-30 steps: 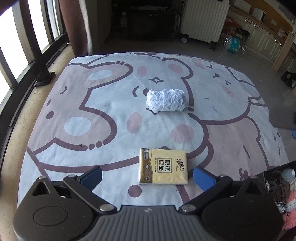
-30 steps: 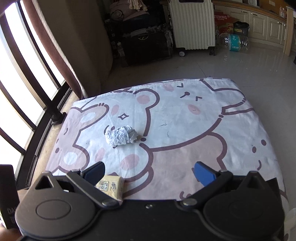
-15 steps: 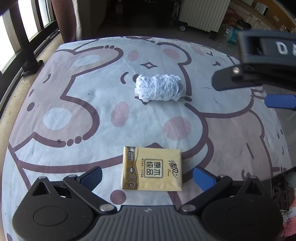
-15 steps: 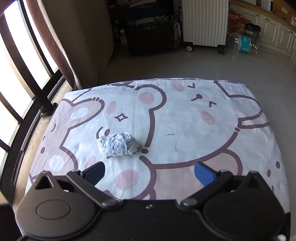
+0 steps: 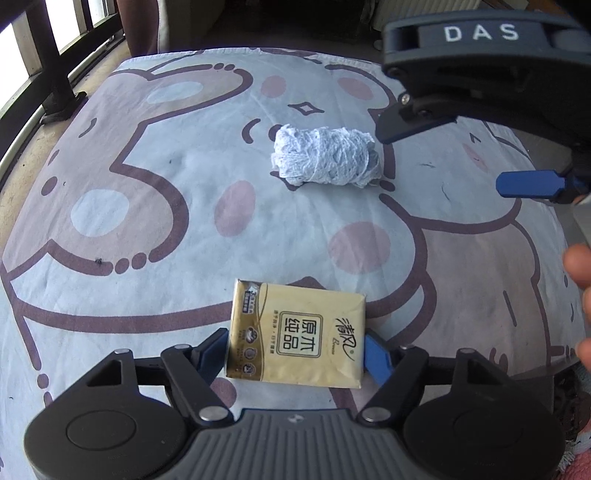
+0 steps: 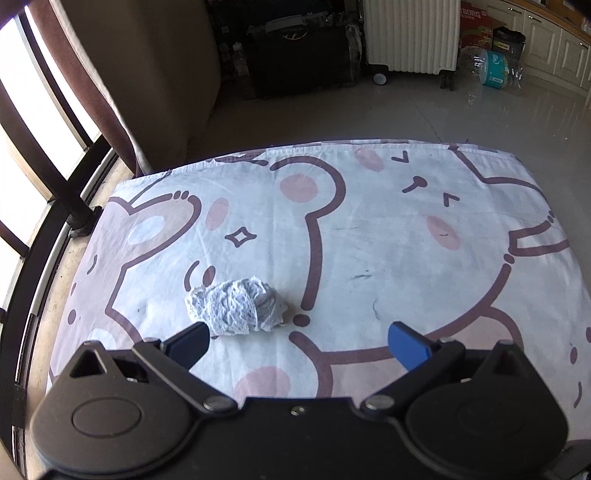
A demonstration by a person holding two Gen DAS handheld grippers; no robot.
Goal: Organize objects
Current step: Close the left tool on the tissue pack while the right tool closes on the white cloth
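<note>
A yellow tissue pack lies on the cartoon-bear cloth. My left gripper has its blue fingers against the pack's two short sides, shut on it. A crumpled white lace cloth lies farther out at the middle; it also shows in the right wrist view. My right gripper is open and empty, its left fingertip just in front of the lace cloth. It shows from the side in the left wrist view, hovering right of the lace cloth.
A window railing and curtain border the cloth's left side. A white radiator, black cases and a bottle pack stand on the floor beyond. A bin with soft toys sits at the near right.
My left gripper has moved forward and closed its fingers onto the tissue pack. My right gripper has come forward and lower toward the lace cloth.
</note>
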